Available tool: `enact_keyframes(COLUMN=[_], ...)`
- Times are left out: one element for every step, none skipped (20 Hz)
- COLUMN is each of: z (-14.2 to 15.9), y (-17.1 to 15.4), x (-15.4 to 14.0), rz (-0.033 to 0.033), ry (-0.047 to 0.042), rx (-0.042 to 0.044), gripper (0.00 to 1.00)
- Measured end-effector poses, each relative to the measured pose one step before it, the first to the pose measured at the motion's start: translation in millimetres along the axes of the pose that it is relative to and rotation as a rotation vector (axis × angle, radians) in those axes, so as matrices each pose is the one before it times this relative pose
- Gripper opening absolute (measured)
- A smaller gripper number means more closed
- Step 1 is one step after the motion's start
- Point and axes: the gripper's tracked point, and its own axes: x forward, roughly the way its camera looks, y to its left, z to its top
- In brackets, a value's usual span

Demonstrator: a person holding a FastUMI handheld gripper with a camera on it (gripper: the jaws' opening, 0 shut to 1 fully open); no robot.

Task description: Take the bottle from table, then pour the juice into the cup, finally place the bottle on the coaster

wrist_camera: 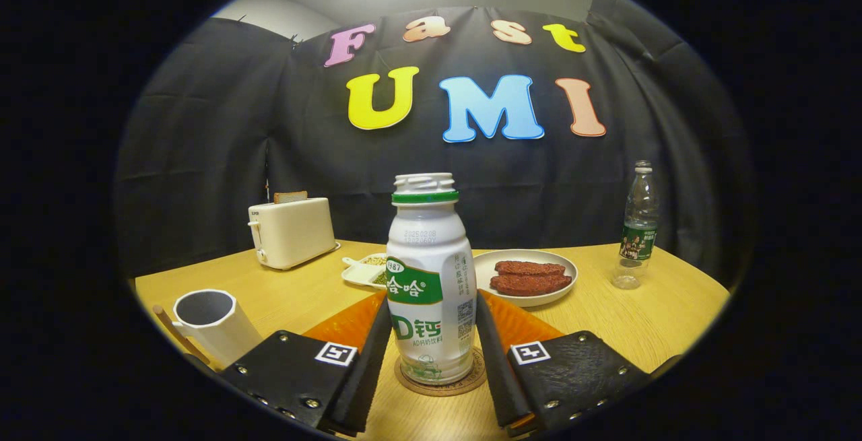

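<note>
Two fingers flank bottle, toaster beyond

Bottle upright on coaster

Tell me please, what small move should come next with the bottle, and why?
Probably open the gripper a little wider and draw it straight back. The bottle stands upright on the coaster between the fingers, which flank it closely; whether they press it I cannot tell. The cup stands to the left.
</note>
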Motion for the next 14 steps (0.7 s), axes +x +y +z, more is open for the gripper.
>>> enact_keyframes(z=[-1.91, -4.66, 0.90, 7.69, 11.03, 10.03, 10.91, 9.46, 13.74, 13.60, 15.26, 18.61, 18.38, 19.17], y=[0.68, -0.19, 2.57, 2.12, 0.45, 1.68, 0.65, -1.26, 0.54, 0.41, 1.49, 2.00, 0.56, -1.17], x=[1.20, -0.71, -0.88, -4.46, -3.47, -6.11, -3.72, -5.86, -5.33, -7.99, -7.93, -8.32, -6.25, -6.90], rz=[0.00037, 0.00015, 0.01143, 0.00107, -0.00289, 0.00368, -0.00477, -0.01295, -0.00457, -0.00849, 0.00150, 0.00048, 0.00304, 0.00067], ry=[0.01109, 0.01648, -0.00877, -0.02365, -0.03439, -0.03025, -0.02124, -0.01928, -0.01743, -0.01165, -0.01655, -0.01975, -0.02286, -0.02585], rx=[0.00735, 0.01198, 0.02659, 0.02709, 0.01408, -0.00449, -0.02478, -0.03802, -0.04030, -0.03356, -0.02157, -0.01159, -0.00641, -0.00010], gripper=[0.71, 0.74, 0.76, 0.90, 0.99, 1.00, 0.99, 0.99, 0.99, 0.99, 0.99, 0.99, 0.99, 0.99])
